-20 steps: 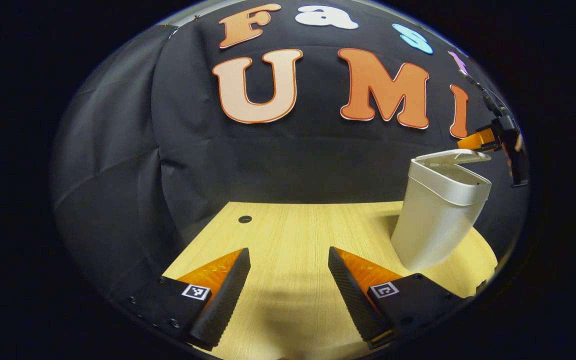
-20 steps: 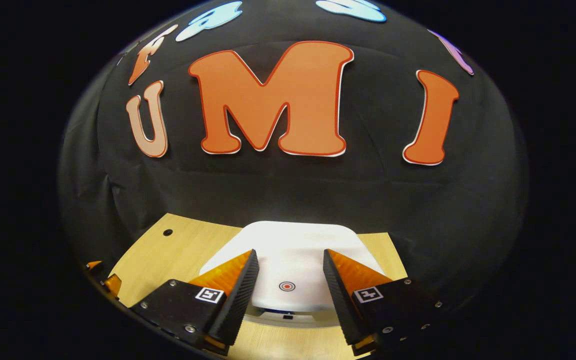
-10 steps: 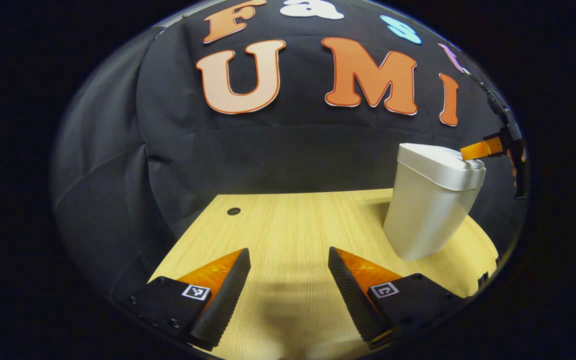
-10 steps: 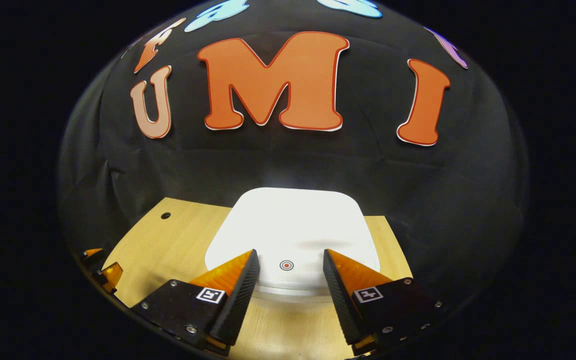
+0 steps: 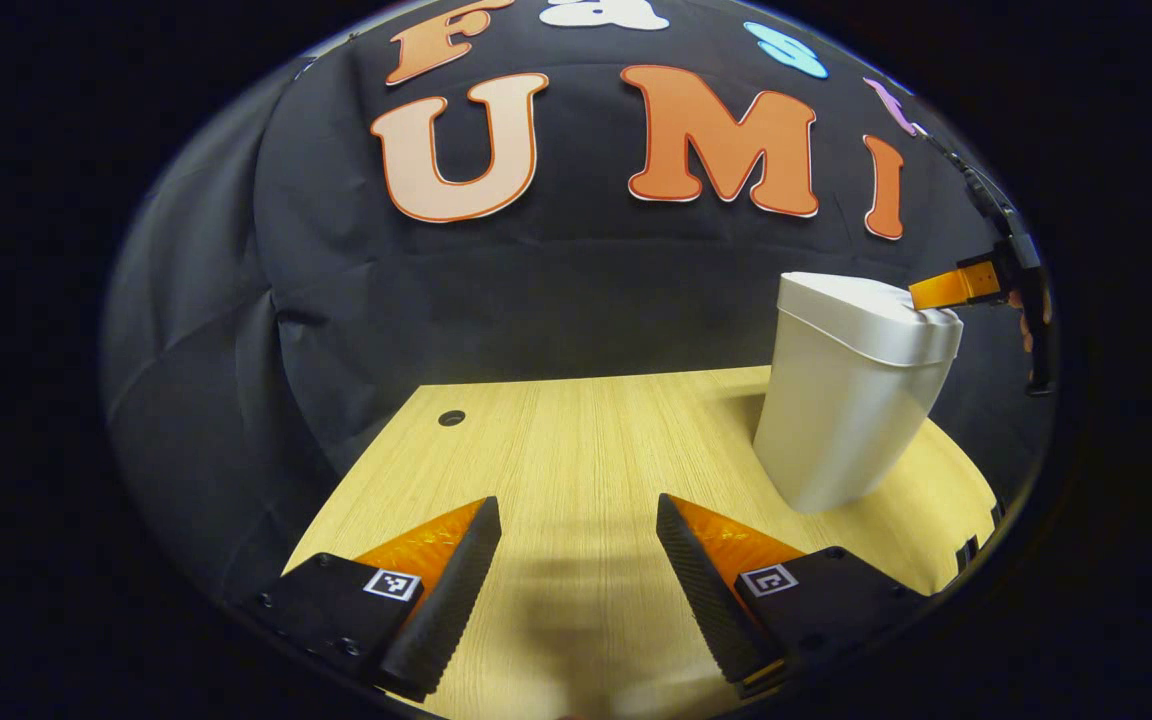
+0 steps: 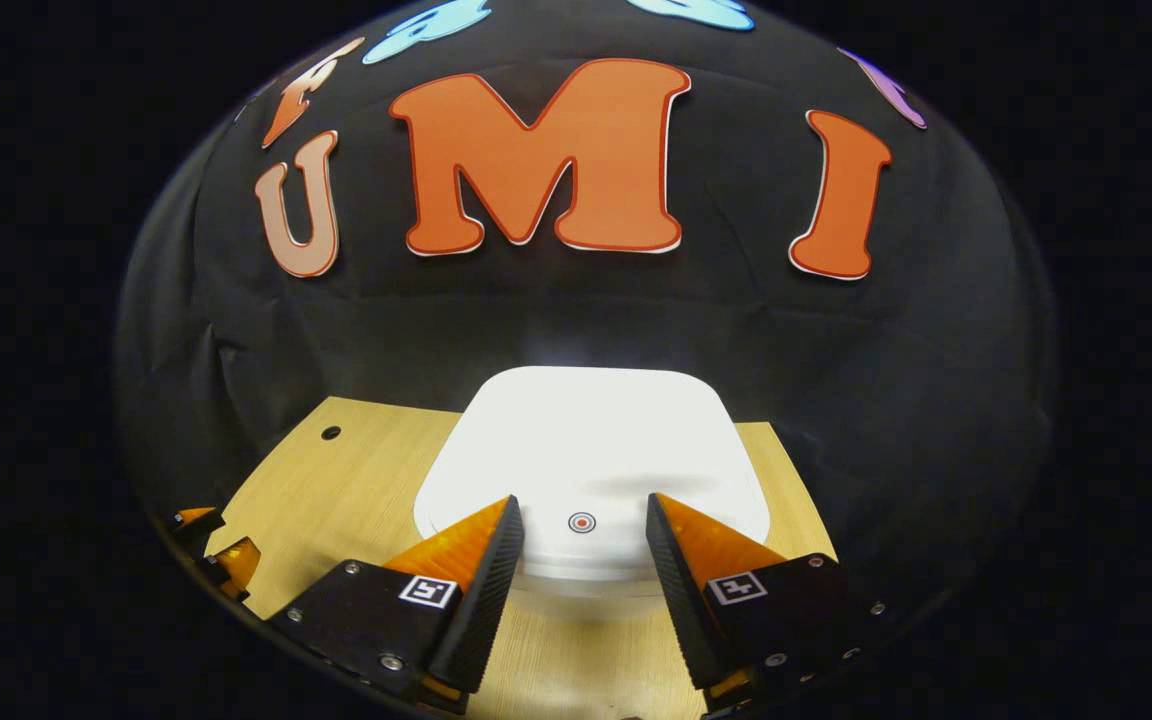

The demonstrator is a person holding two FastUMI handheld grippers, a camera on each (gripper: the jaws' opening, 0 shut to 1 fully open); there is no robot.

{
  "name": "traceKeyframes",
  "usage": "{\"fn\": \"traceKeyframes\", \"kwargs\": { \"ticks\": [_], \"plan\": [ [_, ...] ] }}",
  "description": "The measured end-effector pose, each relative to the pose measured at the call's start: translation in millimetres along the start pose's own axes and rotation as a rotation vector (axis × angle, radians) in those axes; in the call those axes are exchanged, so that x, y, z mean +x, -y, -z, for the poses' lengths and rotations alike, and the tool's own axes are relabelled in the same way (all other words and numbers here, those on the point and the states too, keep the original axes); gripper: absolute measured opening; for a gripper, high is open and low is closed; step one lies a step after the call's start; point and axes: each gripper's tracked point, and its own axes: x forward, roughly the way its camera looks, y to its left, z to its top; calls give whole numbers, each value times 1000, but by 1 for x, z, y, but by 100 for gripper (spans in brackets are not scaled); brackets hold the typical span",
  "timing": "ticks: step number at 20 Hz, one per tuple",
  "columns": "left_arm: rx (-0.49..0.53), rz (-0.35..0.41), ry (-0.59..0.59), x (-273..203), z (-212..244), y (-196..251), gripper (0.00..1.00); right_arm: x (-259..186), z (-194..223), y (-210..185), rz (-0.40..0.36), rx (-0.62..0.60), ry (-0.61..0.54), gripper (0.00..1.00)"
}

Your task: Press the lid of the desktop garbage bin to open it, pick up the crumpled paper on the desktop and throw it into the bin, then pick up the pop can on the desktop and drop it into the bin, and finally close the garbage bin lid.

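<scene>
The white garbage bin (image 5: pixel 851 400) stands on the right of the wooden desktop (image 5: pixel 576 450), its lid (image 6: pixel 591 450) down flat. In the right gripper view my right gripper (image 6: pixel 581 505) is open just over the lid's near edge, a red target mark (image 6: pixel 582 521) between its fingers. The left gripper view shows that same gripper's finger (image 5: pixel 946 290) resting at the lid's right rim, with a hand behind it. My left gripper (image 5: pixel 576 510) hovers open over bare desktop, nothing between its fingers.
A small round hole (image 5: pixel 451 417) marks the desktop's far left. The black cloth wall rises right behind the desk. The left gripper's fingers (image 6: pixel 226 560) peek in at the lower left of the right gripper view.
The bin lid, propped half open a second ago, has come down flat and shut under my right gripper. The left gripper has drifted back and tilted slightly.
</scene>
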Motion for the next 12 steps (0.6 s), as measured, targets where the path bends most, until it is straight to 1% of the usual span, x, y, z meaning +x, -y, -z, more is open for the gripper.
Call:
{"fn": "traceKeyframes", "kwargs": {
  "ticks": [2, 5, 6, 7, 9, 11, 12],
  "plan": [
    [4, 6, 0, 1, 0, 4, 100, 0, 0, -1, -2, 13, -6, 76],
    [10, 15, 5, 2, -3, 9, 100, 0, 0, -1, 1, 1, 8, 77],
    [14, 15, 10, 1, -4, 10, 97, 0, -1, -1, 3, 1, 24, 77],
    [18, 15, 13, 0, -6, 9, 100, -1, -2, -1, 5, 2, 46, 77],
    [23, 13, 22, 1, -8, 8, 100, -3, -4, -1, 11, 5, 107, 76],
    [24, 8, 30, -1, -11, 6, 100, -8, -1, -2, 9, 10, 139, 76],
    [21, 8, 32, -3, -12, 5, 100, -9, 0, -2, 8, 9, 146, 80]
  ]
}}
